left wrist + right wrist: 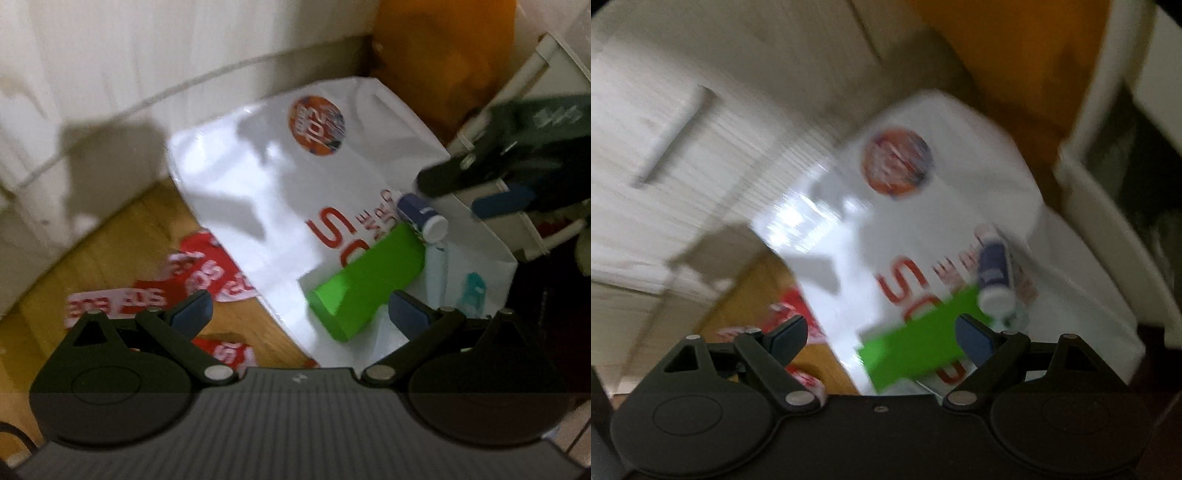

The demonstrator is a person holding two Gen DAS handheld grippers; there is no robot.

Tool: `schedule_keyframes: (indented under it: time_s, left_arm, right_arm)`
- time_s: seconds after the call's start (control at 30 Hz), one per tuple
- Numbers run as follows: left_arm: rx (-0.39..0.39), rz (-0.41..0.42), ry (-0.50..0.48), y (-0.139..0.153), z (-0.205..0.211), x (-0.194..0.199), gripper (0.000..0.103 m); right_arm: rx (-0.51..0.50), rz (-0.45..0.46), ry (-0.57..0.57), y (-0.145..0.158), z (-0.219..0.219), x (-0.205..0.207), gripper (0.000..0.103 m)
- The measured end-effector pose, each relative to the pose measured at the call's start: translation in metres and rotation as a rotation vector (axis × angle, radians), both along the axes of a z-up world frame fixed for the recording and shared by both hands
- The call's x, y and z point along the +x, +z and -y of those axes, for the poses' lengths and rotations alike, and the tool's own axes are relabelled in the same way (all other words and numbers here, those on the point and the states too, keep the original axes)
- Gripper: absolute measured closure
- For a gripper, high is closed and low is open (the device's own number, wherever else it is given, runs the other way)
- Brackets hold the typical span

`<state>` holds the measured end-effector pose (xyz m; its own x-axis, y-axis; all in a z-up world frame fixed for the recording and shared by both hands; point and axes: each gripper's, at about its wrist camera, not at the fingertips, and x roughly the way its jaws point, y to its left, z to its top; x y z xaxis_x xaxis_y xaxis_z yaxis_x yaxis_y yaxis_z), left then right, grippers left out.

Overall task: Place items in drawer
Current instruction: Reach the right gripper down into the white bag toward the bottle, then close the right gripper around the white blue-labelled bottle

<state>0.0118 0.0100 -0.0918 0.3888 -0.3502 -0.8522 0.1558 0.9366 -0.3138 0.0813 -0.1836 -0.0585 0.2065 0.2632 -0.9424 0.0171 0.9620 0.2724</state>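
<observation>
The left gripper [299, 314] stands wide, empty, low in the left wrist frame above a white plastic bag [295, 184] spread on the wooden floor [122, 240]. The right gripper [881, 339] is likewise wide and empty; in the left wrist view it appears at the right edge, near the white drawer unit [524, 122]. The items lie on the bag at lower right of centre: a green box [364, 284] on its side, a blue bottle with a white cap [423, 216] touching its far end, and a pale teal-marked item [472, 291] just beside the box, too blurred to identify. Step in hand, as judged: approach for a first pick, most likely the green box. Procedure: centre the box between the pads, align the fingers across its narrow faces, descend until the pads flank it, then close; avoid pinching the bag film beneath. The drawer [1137, 155] shows at the right of the right wrist frame; its interior looks dark and its contents cannot be determined. Red printed scraps [207, 280] lie on the floor left of the bag.
</observation>
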Motion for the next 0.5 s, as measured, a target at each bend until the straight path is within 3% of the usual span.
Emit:
schedule_keyframes:
  time_s: [0.13,0.5]
  left_arm:
    - [-0.030,-0.002,-0.018,-0.012,0.007,0.005,0.000]
    - [-0.121,0.095,-0.043,-0.028,0.032,0.027,0.000]
  right_arm:
    - [-0.063,-0.035,0.000,-0.016,0.004,0.009,0.013]
    - [-0.136,-0.056,-0.062,-0.031,0.015,0.024,0.013]
